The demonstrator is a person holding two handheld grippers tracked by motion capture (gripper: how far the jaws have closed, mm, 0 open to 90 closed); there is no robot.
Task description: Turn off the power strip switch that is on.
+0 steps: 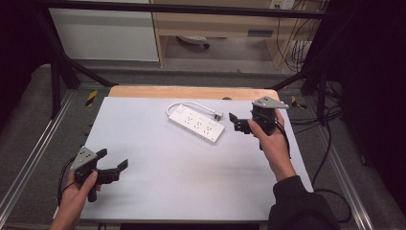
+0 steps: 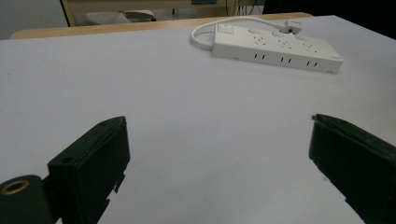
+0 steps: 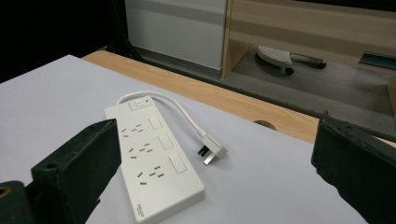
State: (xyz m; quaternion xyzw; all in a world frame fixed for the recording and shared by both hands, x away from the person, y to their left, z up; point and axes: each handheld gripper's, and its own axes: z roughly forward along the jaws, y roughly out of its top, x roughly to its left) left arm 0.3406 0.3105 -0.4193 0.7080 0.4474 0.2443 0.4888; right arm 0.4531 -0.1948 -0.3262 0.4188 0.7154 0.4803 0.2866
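Covering most of the table [image 1: 158, 191] is a white sheet, with a strip of bare wood showing along the far edge. On the far half, right of centre, lies a white power strip [image 1: 196, 123], flat and angled, its short cord [image 1: 191, 104] looping around to a plug [image 1: 218, 115] resting beside it on the far side. Just right of the strip, the right gripper [image 1: 238, 122] hovers with its jaws spread wide, holding nothing. At the near left corner, well apart from the strip, the left gripper [image 1: 111, 163] is likewise released and empty.
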